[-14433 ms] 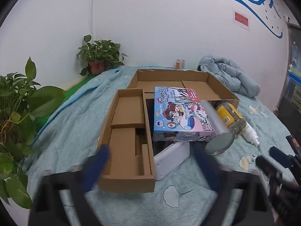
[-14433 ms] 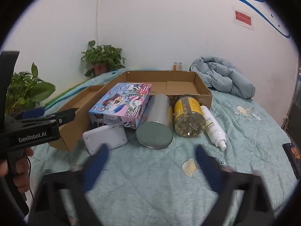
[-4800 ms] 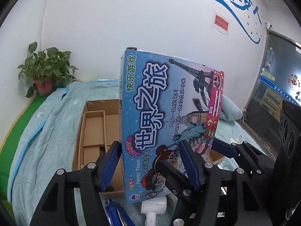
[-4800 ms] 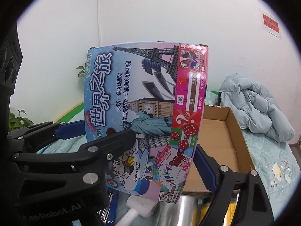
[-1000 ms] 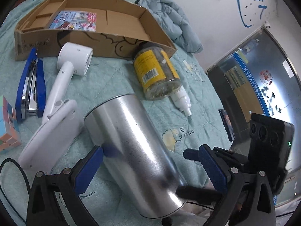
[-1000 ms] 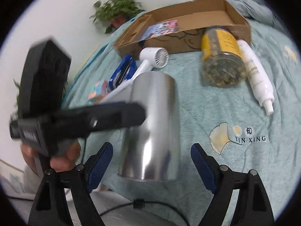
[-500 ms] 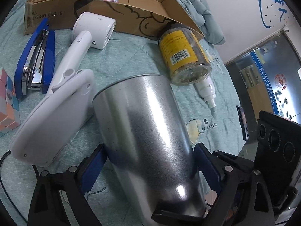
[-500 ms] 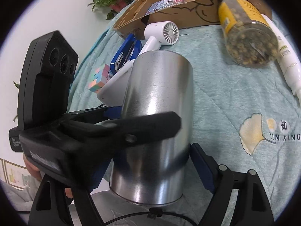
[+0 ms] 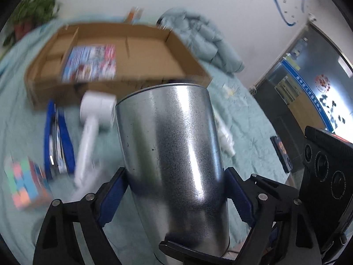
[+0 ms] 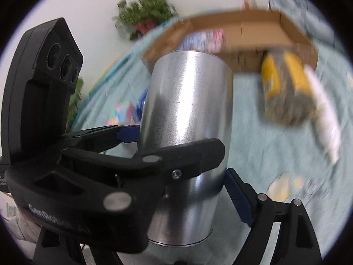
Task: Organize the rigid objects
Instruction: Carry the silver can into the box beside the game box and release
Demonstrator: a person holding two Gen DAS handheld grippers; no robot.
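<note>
A shiny metal can (image 9: 172, 154) hangs tilted above the teal bedding, held from two sides. My left gripper (image 9: 175, 176) has its jaws closing, and its blue pads press on the can's lower flanks. Seen from the right wrist, the can (image 10: 185, 114) stands between my right gripper's (image 10: 187, 183) fingers; its right pad (image 10: 237, 194) touches the can, while the left one is hidden behind the left gripper's black body (image 10: 132, 165). Beyond lies the open cardboard box (image 9: 143, 53) with the colourful game box (image 9: 90, 64) flat inside it.
On the bedding lie a white hair dryer (image 9: 94, 110), a blue stapler (image 9: 57, 141), a colour cube (image 9: 22, 181), a yellow-label jar (image 10: 284, 92) and a white bottle (image 10: 324, 119). A padded jacket (image 9: 205, 39) sits behind the box, a phone (image 9: 282, 154) at the right.
The can has come up off the bedding and tipped more upright. The left jaws have narrowed onto it, and both views have swung toward the cardboard box.
</note>
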